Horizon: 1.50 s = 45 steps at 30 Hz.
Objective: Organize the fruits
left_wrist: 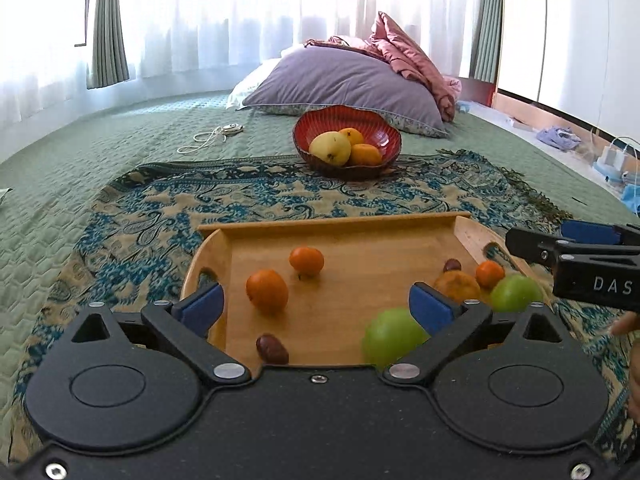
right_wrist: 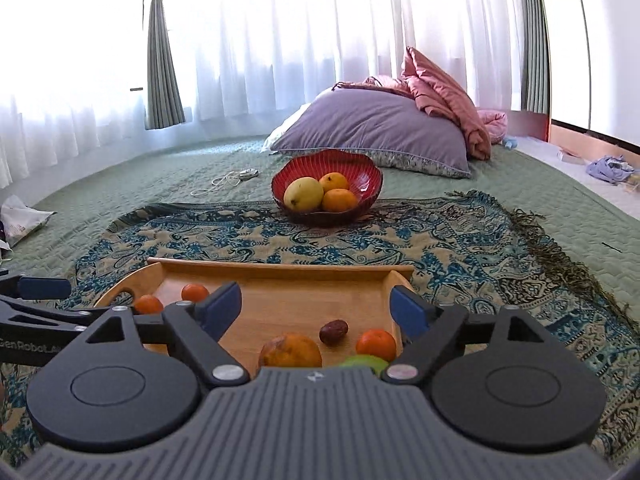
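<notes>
Both claws, left (left_wrist: 316,304) and right (right_wrist: 316,308), hung wide open and empty over the wooden tray (left_wrist: 332,222) of fruit (oranges, green apples), the red bowl (left_wrist: 390,134) well beyond.

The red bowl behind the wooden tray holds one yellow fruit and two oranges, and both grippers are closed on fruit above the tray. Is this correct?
Not quite. The red bowl does hold one yellow fruit and two oranges, but neither the left gripper nor the right gripper is closed on fruit: both wrist views show their jaws wide open and empty above the wooden tray.
</notes>
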Tool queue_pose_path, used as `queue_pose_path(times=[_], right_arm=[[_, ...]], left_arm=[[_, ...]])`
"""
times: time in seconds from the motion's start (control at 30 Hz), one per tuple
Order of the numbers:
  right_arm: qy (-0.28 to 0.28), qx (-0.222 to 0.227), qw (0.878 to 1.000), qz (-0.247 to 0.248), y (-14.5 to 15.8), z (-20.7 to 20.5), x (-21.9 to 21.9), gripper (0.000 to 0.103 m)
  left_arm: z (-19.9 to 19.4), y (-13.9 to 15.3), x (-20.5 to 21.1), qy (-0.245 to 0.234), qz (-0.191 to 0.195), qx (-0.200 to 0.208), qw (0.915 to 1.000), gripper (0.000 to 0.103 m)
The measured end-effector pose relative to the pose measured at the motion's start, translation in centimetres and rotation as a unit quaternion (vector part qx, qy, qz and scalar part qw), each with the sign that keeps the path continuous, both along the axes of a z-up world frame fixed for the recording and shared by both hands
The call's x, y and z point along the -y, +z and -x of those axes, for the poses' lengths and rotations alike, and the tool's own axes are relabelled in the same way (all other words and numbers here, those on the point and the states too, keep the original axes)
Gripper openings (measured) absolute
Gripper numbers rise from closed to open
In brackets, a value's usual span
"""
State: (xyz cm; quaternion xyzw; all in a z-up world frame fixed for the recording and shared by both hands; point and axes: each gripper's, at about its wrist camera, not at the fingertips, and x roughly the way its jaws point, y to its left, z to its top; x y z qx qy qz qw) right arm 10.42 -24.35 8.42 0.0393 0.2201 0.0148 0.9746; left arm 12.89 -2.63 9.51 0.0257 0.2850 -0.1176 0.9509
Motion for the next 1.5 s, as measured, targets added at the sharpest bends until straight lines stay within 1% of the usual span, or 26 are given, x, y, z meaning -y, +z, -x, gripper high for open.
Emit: queue_pose_path(times=[0.23, 0.4, 0.7, 1.03, 1.4, 1.5], right_arm=[[-0.002, 0.012, 1.0, 0.003, -0.5, 2.7, -0.1, 0.095], [0.001, 0.023, 0.999, 0.024, -1.4, 4.5, -0.8, 0.098], [0.006, 0.037, 0.998, 0.045, -3.1, 6.9, -1.7, 0.103], [-0.005, 0.027, 0.999, 0.046, -5.6, 8.1, -1.7, 0.103], [-0.011, 0.004, 0.999, 0.043, -8.2, 7.8, -1.7, 0.103], [-0.01, -0.009, 0.999, 0.045, -9.0, 7.4, -1.8, 0.103]], left_arm=[[2.8, -0.8, -1.2, 0.008, 0.009, 0.001, 0.9999, 0.1], [4.1, -1.6, -1.7, 0.009, 0.013, 0.001, 0.9999, 0.1], [5.7, -3.4, -1.6, 0.011, -0.001, 0.008, 0.9999, 0.102], [6.4, -6.2, -2.0, 0.024, -0.007, -0.008, 0.9997, 0.102], [6.1, -8.4, -2.2, 0.043, -0.013, -0.017, 0.9989, 0.103], [5.9, -8.9, -2.1, 0.046, -0.017, -0.017, 0.9986, 0.103]])
